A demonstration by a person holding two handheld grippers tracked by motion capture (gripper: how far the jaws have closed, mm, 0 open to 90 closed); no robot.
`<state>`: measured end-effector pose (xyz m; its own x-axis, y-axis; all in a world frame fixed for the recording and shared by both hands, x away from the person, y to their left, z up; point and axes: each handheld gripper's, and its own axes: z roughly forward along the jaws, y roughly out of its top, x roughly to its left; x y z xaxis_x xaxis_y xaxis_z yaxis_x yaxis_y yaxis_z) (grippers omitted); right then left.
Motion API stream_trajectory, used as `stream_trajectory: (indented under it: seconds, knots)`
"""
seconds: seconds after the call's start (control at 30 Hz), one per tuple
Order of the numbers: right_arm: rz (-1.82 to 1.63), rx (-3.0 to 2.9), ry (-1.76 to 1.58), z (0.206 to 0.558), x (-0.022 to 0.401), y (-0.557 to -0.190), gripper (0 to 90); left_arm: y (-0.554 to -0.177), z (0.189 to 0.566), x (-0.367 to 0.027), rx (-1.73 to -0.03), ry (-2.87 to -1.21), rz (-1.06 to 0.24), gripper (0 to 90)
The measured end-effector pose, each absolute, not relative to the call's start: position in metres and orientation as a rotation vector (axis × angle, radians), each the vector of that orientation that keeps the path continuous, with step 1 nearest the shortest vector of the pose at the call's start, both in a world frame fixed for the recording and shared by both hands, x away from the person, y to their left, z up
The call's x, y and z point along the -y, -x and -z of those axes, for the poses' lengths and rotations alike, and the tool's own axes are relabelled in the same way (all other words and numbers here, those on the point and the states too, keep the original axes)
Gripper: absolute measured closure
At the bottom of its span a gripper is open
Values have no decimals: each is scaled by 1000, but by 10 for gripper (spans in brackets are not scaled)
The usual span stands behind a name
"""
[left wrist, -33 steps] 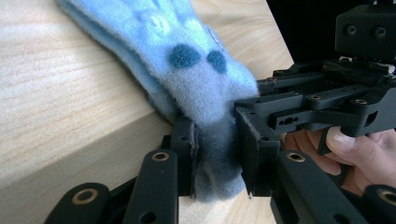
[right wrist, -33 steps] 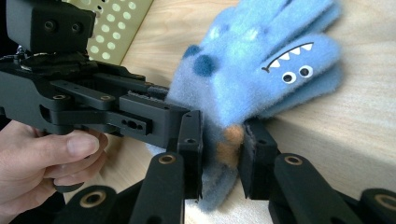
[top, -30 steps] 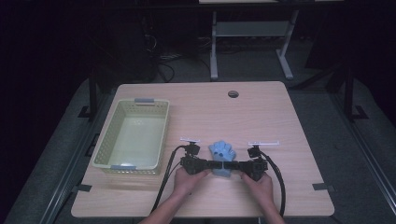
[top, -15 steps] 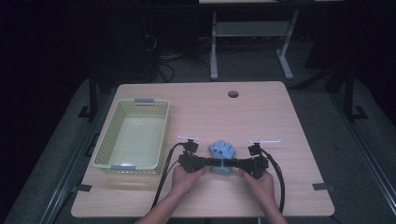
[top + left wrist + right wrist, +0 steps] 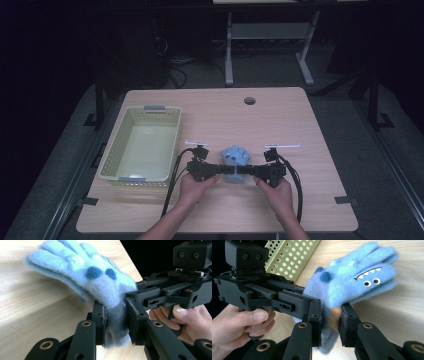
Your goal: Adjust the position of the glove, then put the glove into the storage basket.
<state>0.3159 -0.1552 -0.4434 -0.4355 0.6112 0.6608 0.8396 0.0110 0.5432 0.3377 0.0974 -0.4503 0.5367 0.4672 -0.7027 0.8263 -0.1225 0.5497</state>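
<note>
A fuzzy blue glove (image 5: 235, 159) with a monster face lies near the table's front middle, fingers pointing away from me. My left gripper (image 5: 223, 170) comes in from the left and my right gripper (image 5: 243, 171) from the right; they meet at the cuff. In the left gripper view the glove (image 5: 85, 277) has its cuff squeezed between the jaws of the left gripper (image 5: 116, 322). The right gripper view shows the glove (image 5: 359, 277) with white teeth and eyes, its cuff pinched by the right gripper (image 5: 331, 320). Each gripper's body faces the other's camera.
A pale yellow-green perforated basket (image 5: 118, 158) stands empty at the left of the wooden table (image 5: 300, 115), and its wall (image 5: 292, 257) rises behind the left gripper. A round cable hole (image 5: 249, 100) sits at the far edge. Cables trail toward the front edge.
Both grippers and the glove have stayed almost where they were; the glove's cuff remains held from both sides.
</note>
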Motion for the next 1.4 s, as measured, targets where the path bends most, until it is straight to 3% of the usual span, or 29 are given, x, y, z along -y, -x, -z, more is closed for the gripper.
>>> stream_trajectory:
  seconds: [1.4]
  knots:
    - [1406, 2074, 1448, 410, 132, -326, 744, -341, 417, -125, -1055, -1757, 417, 703]
